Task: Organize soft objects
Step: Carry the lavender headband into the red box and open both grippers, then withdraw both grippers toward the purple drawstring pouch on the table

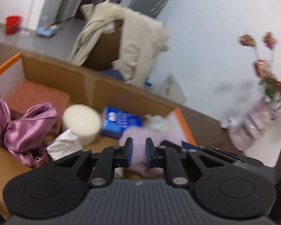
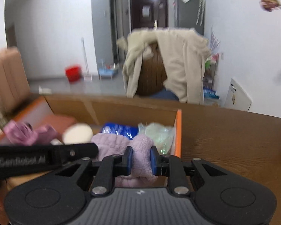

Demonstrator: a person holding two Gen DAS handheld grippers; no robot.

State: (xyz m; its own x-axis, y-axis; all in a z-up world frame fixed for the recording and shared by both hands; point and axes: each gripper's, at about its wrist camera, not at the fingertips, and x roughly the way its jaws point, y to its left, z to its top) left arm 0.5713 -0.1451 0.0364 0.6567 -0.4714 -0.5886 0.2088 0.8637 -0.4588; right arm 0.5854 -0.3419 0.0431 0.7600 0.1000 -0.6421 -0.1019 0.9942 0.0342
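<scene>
**Both grippers clamping one towel**

The left gripper and right gripper are each pinching the lilac fleece towel, jaws nearly together, holding it over the cardboard box, near its right end.

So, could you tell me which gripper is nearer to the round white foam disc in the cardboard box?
Left. The left gripper holds the fluffy lilac cloth just right of the disc; the right gripper grips the same cloth farther right.

Each wrist camera sits close behind its own jaws, angled down over them; both views share the cardboard box just ahead and the draped chair beyond.
</scene>
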